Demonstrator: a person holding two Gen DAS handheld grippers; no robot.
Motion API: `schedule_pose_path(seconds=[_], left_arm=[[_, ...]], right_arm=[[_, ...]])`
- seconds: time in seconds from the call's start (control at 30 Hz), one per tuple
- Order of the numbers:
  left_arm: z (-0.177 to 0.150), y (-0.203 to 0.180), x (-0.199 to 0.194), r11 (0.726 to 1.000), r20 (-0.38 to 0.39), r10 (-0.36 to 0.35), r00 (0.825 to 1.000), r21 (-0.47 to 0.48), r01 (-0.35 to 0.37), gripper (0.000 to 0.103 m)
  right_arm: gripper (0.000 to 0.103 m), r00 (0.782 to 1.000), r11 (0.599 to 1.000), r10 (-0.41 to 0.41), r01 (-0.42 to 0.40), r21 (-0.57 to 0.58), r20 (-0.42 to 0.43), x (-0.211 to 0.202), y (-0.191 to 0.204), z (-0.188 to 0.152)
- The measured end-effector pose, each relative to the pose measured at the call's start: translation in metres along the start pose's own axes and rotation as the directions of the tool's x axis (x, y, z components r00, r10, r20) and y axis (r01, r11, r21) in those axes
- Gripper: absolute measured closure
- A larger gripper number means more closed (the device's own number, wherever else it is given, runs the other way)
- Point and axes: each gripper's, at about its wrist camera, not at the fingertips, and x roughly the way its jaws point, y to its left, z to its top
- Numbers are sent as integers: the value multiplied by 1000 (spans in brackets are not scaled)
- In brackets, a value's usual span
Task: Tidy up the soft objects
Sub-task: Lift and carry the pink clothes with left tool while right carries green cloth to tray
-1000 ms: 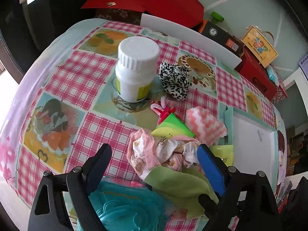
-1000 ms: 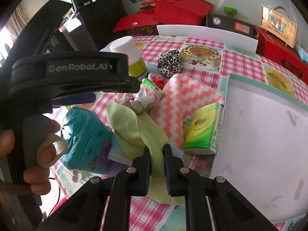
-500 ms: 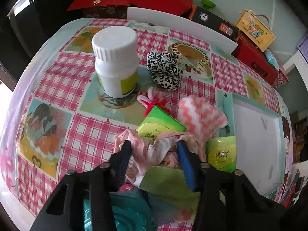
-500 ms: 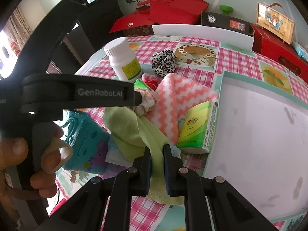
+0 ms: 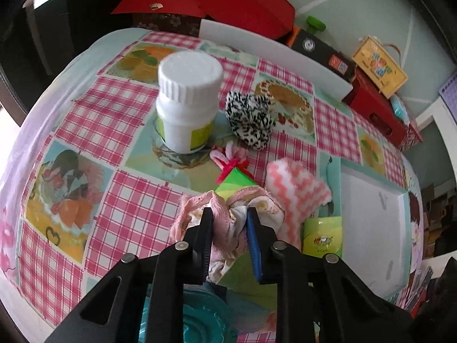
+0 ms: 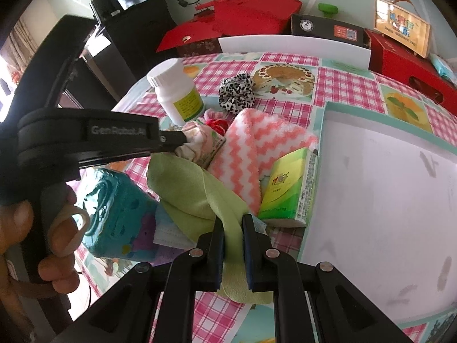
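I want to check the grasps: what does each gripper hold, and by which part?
Left gripper: the pink cloth bundle, at its bunched middle. Right gripper: the green cloth, by its near hanging end.

bottle (image 5: 188, 105) left of scrunchie (image 5: 249, 120), on table (image 5: 94, 105).

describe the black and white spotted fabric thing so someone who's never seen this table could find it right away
On the pink checked tablecloth, find the tall white bottle. Right beside it, toward the cake picture, sits the leopard-print scrunchie, alone and ungripped. It is the only black-and-white item; the other fabrics are pink or green.
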Motion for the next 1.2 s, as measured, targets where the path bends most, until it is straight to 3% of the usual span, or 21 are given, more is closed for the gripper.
schedule_pose_path(seconds=[0.53,0.9,1.2], left_arm=[[3,9,-53,997,166,-46,985,-56,56,81],[-3,-7,-110,996,330,-79,941,-10,87,81],[-7,-50,-99,989,293,-137,946,102,112,81]], right_arm=[[94,981,1000,-2,7,-27,195,-50,7,10],[94,930,996,-83,74,40,358,-103,-13,19],[94,881,964,-233,153,217,413,-140,-74,15]])
